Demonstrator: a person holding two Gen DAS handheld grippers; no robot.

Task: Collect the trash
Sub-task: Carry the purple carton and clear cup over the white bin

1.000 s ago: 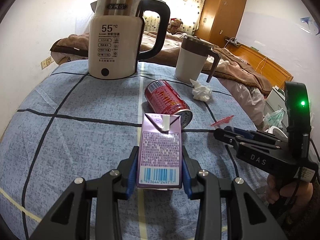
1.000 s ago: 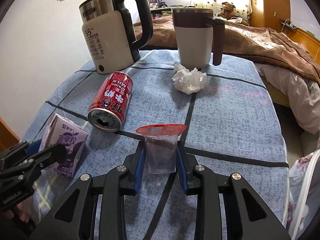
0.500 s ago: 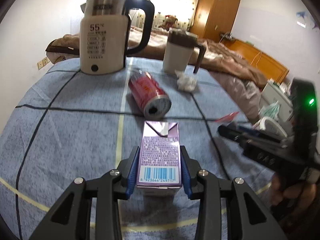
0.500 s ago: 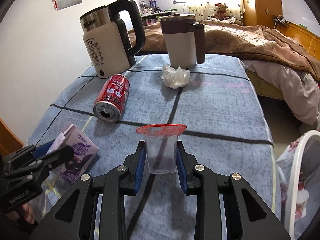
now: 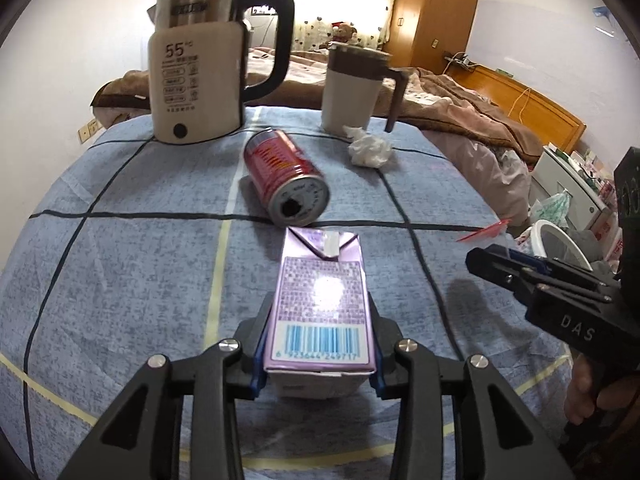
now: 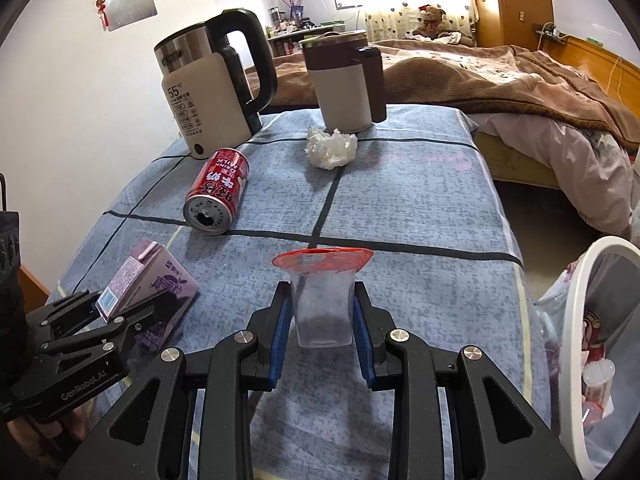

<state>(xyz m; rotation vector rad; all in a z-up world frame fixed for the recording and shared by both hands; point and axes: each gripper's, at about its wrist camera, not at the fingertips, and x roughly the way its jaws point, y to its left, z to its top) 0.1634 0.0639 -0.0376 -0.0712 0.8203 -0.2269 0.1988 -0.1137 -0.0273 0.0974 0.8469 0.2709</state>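
We are gripping one purple drink carton [image 5: 320, 304] with the left gripper [image 5: 318, 354], its blue pads pressing both sides and its barcode face turned up toward us, the digits 6 923644 249717 readable beneath the bars. With the right gripper [image 6: 320, 330] we are clamping one clear plastic cup [image 6: 322, 304] with a red peeled lid, narrowed onto its walls above the near part of the blue checked tablecloth [image 6: 420, 208]. The left gripper's body is showing "GenRobot.AI", the right one's "DAS". Farther out, one red can [image 6: 218, 192] is lying on its side with its open end toward us, its writing reading upside down as "DRINK MILK" over Chinese characters. One crumpled white tissue [image 6: 331, 147] is sitting just near one lidded mug [image 6: 346, 84]. One kettle [image 6: 212, 92] marked "55°C" is standing at the far left. A white-rimmed bin [image 6: 576, 320] is waiting at the near right.
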